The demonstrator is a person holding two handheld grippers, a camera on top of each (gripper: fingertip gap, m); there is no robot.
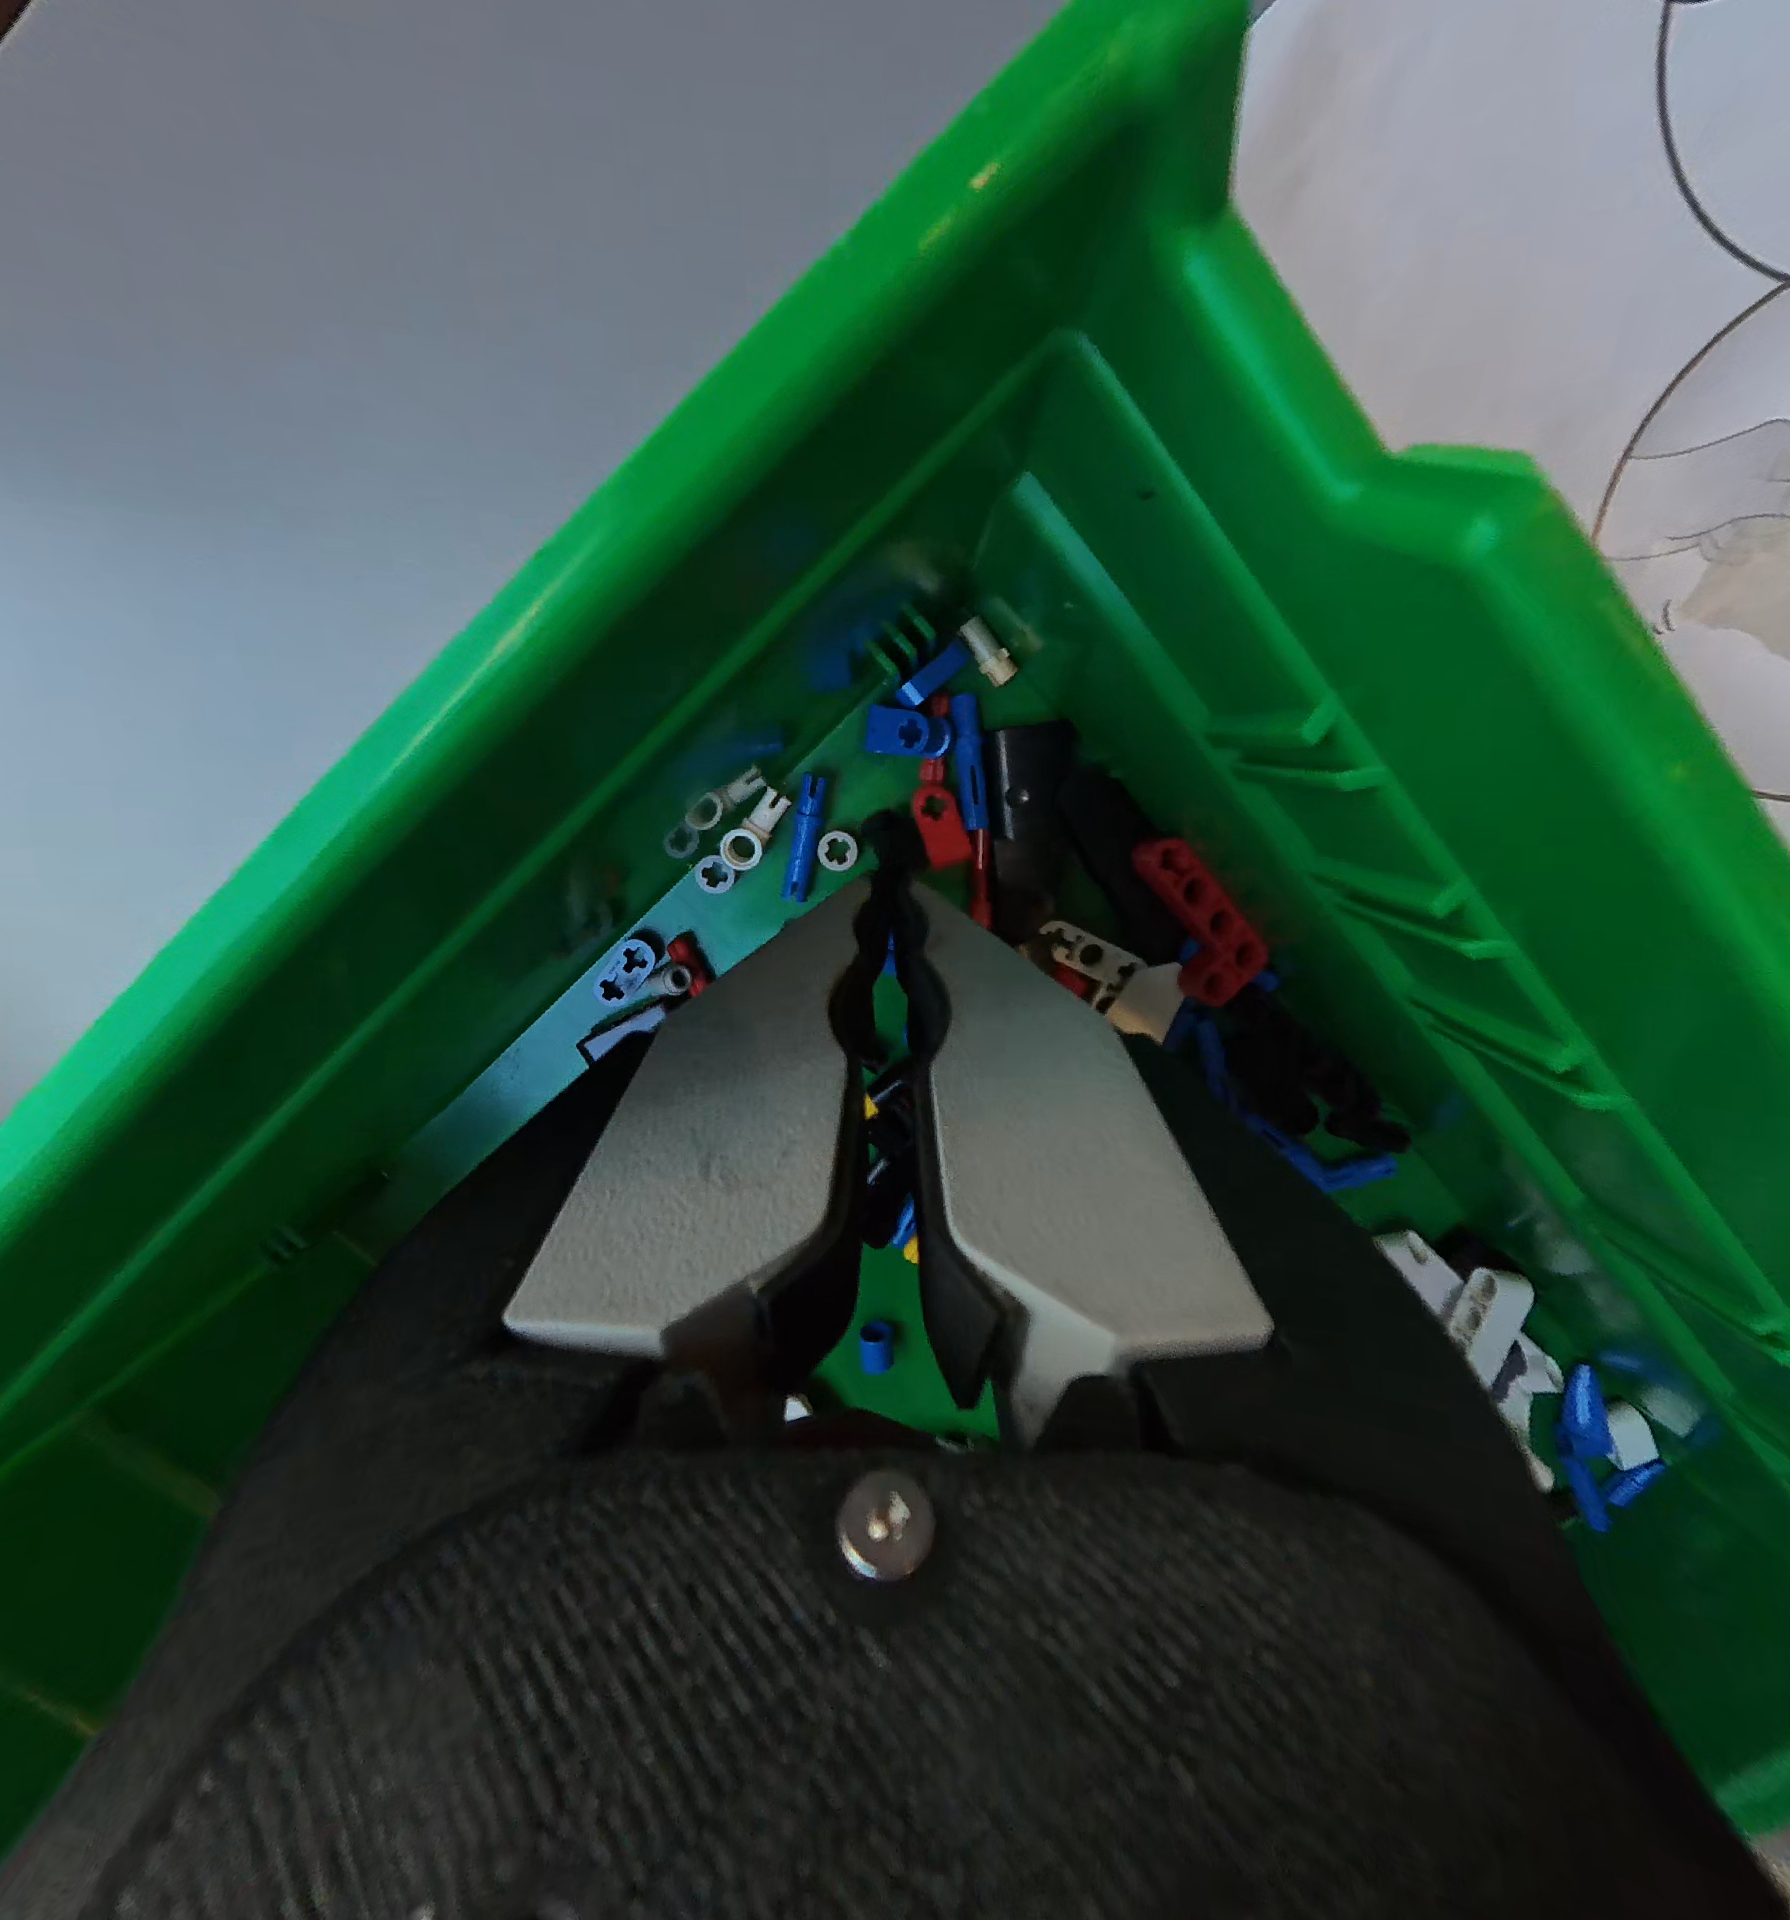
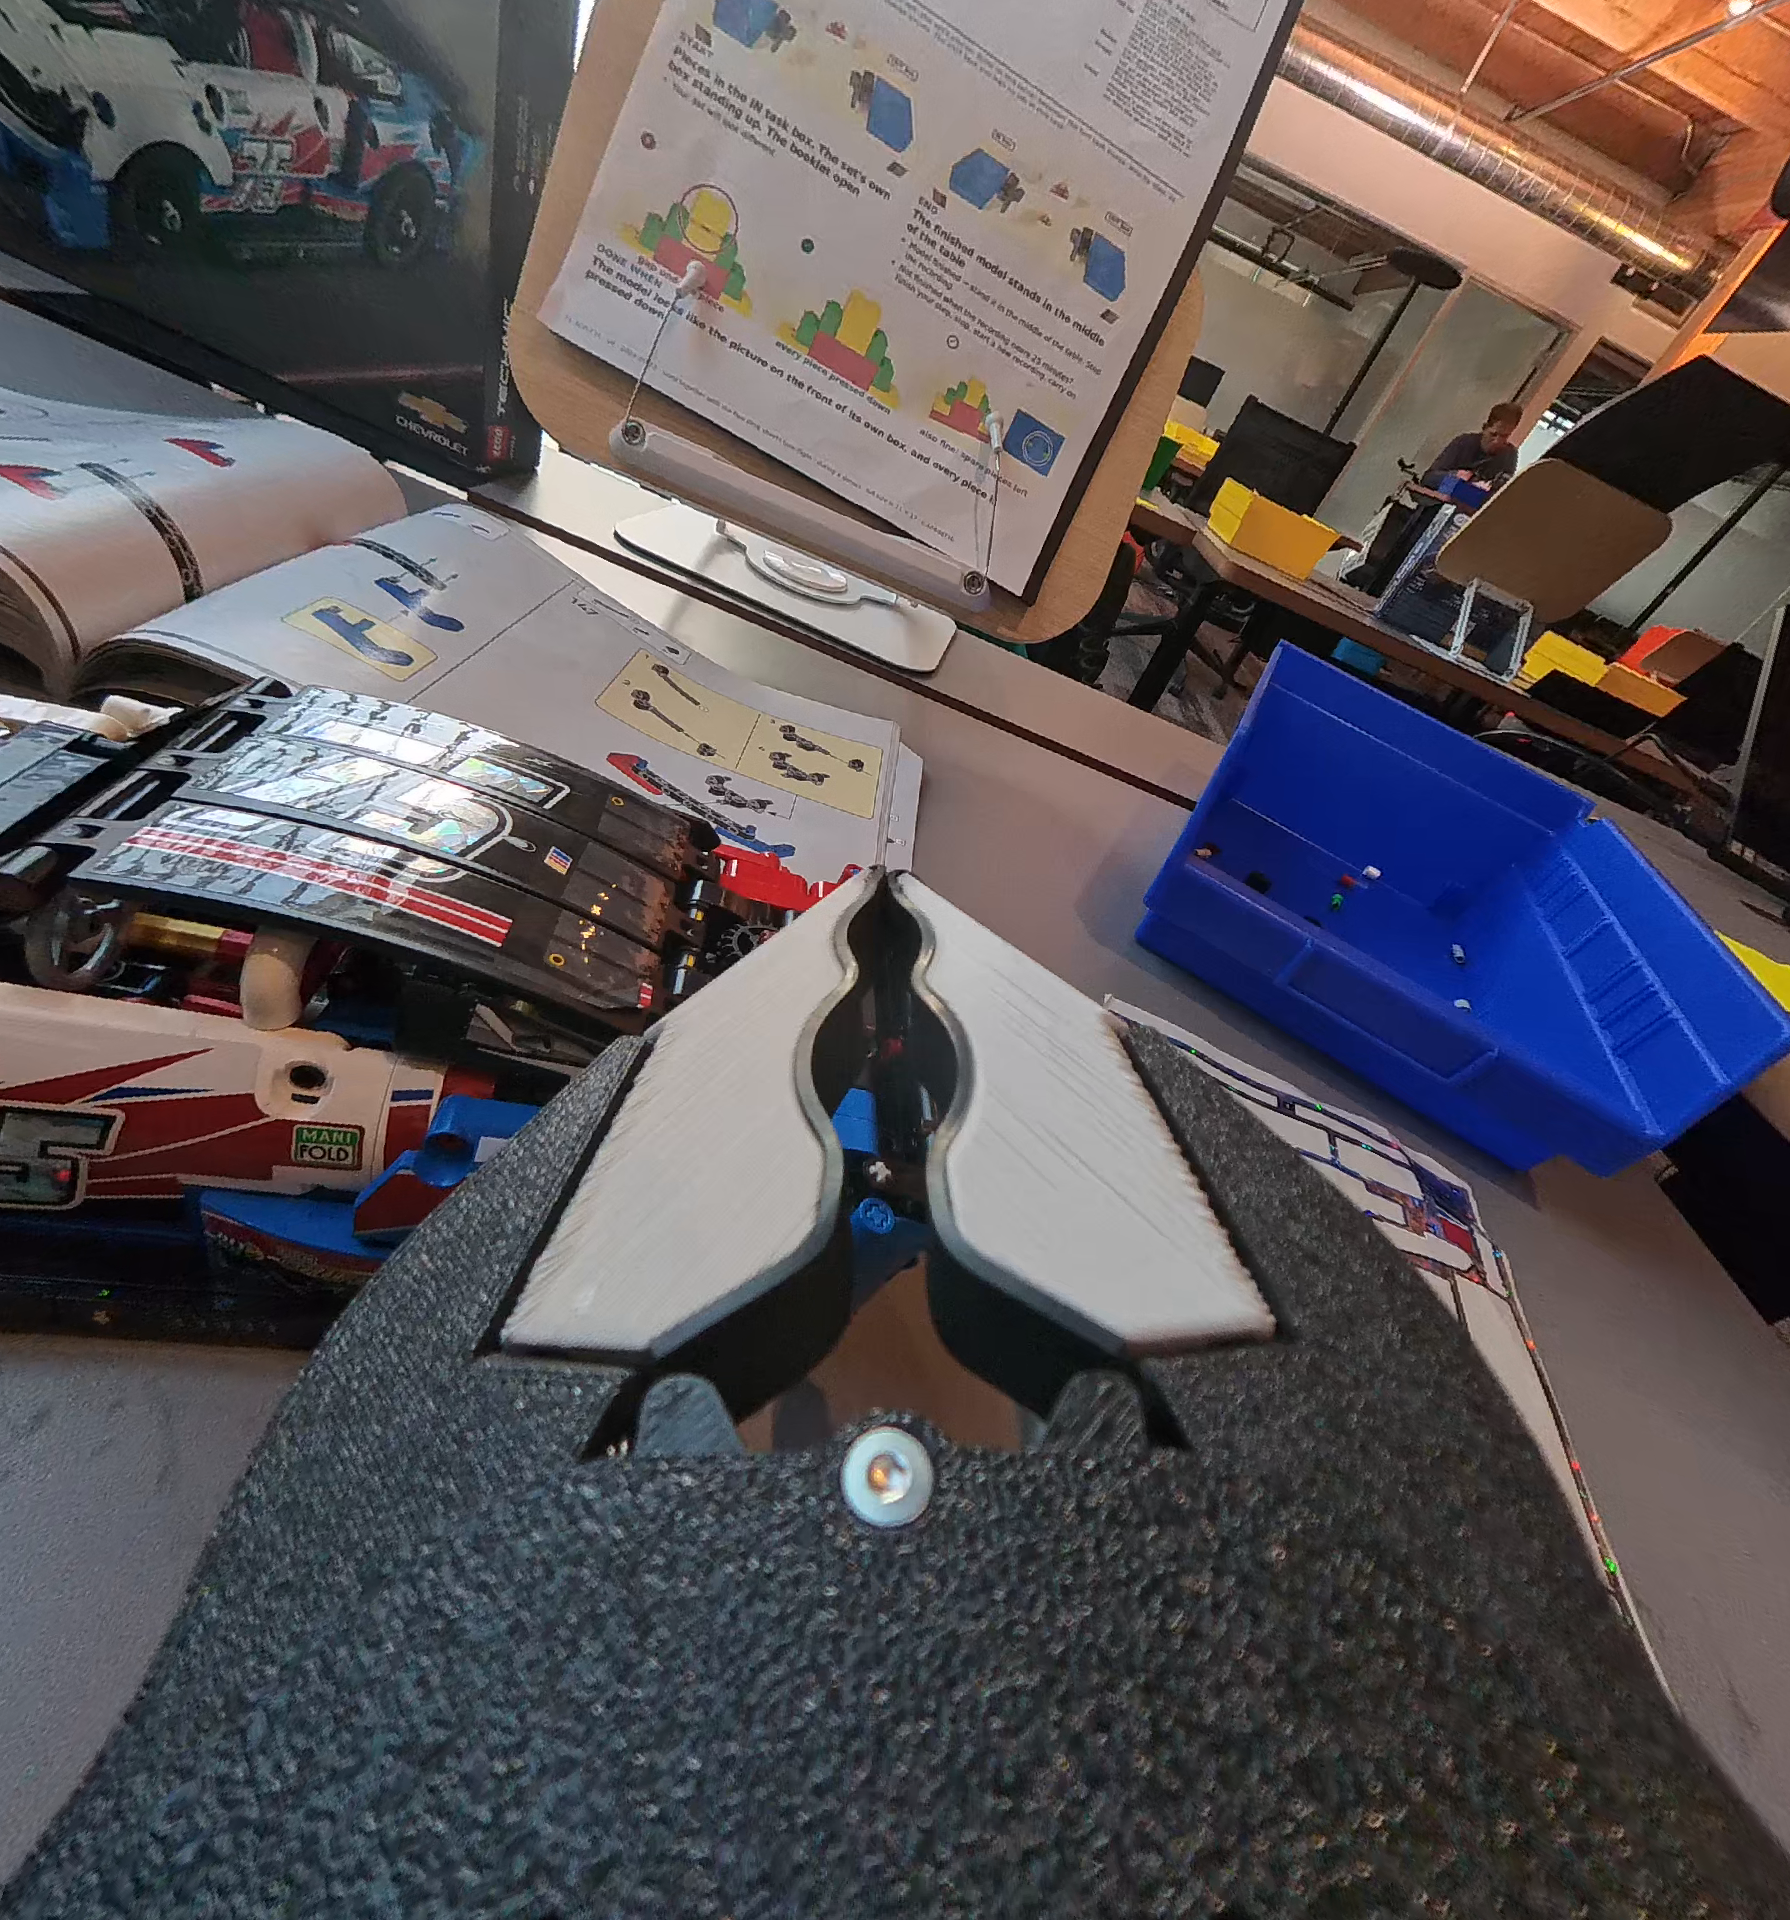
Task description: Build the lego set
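My left gripper point(image 1: 891, 894) is down in the green bin point(image 1: 1338, 665), fingers pinched on a small black piece point(image 1: 886, 831) among loose parts point(image 1: 932, 748). My right gripper point(image 2: 886, 883) has its fingers together, empty, just beside the car point(image 2: 278, 935). A blue bin point(image 2: 1442, 914) holds few bits.

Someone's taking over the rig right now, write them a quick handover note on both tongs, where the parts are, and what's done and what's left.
Left tongs: down inside the green bin, tips closed on a small black piece, among loose blue pins and a red L-shaped beam.
Right tongs: shut, holding nothing visible, beside the race car model.
The instruction booklet lies open behind the model; the blue bin is nearly bare.
Done: the car body is largely built.
Left: fit the bin's remaining pieces.
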